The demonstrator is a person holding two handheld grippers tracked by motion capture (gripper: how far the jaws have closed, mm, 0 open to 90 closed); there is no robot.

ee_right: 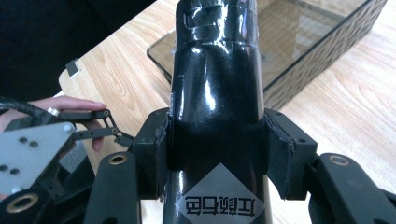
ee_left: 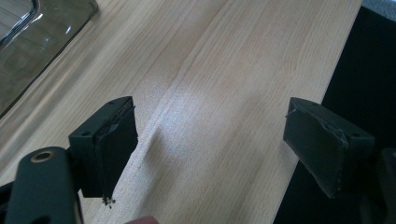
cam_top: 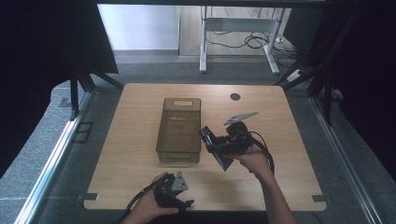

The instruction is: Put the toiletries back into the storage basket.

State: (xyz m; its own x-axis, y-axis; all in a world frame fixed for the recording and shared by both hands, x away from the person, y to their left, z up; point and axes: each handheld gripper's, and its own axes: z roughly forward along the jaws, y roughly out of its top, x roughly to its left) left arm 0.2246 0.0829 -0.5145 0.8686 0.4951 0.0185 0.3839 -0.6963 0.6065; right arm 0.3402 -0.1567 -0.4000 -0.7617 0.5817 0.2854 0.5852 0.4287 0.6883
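Resting at the near edge of the wooden table, the left gripper sits in the person's left hand with its jaws wide apart and nothing between them. From its own camera, pale wood grain runs ahead of the two black pads, and a corner of the smoked plastic bin lies ahead and off to the left of its left jaw, well apart from it. The table's edge falls away just beyond its right jaw.

Farther right, the bin stands lengthwise near the table's middle, its bottom bare.

Just to the right of the bin's near end, the right gripper is held above the table in the person's right hand. Its jaws are clamped on a glossy black bottle, one pad pressing each side of the body. A grey diamond label with characters sits just below the pads. The bottle's top end points ahead of the jaws, toward the bin just beyond it. The left gripper shows off to this gripper's left.
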